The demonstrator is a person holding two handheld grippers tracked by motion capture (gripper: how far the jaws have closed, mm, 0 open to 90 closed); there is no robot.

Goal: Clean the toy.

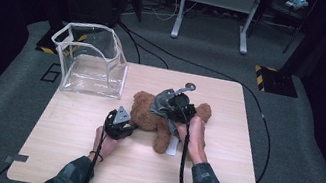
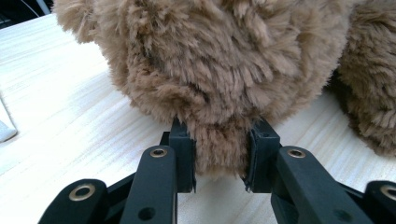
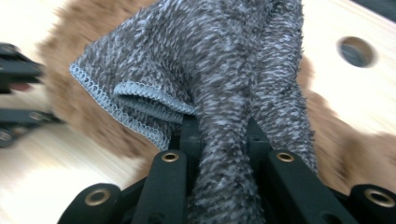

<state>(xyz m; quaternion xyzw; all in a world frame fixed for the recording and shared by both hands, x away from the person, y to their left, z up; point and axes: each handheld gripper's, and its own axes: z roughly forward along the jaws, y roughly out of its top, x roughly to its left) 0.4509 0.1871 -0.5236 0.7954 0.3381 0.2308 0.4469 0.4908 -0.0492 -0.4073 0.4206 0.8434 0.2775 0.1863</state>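
High view puts a brown teddy bear lying near the middle of the wooden table, with a clear plastic box standing at the far left corner, well apart from it. The left gripper sits at the bear's near left side, and the left gripper view shows its jaws clenched on a tuft of the bear's fur, pads pressing in from both sides. The right gripper hovers over the bear's body, grasping a grey cloth that is bunched between its jaws and drapes loose over the brown plush.

Both things look soft and light. The cloth is limp towelling with a stitched hem; it will fold and sag wherever it is not held, so a pinch on a gathered fold, as now, seems safer than a single edge. The bear is squashy and will give under the pads, so fur alone may slip or stretch. A limb or an ear would likely hold better, while the left grip probably serves to keep the toy from sliding on the smooth tabletop.
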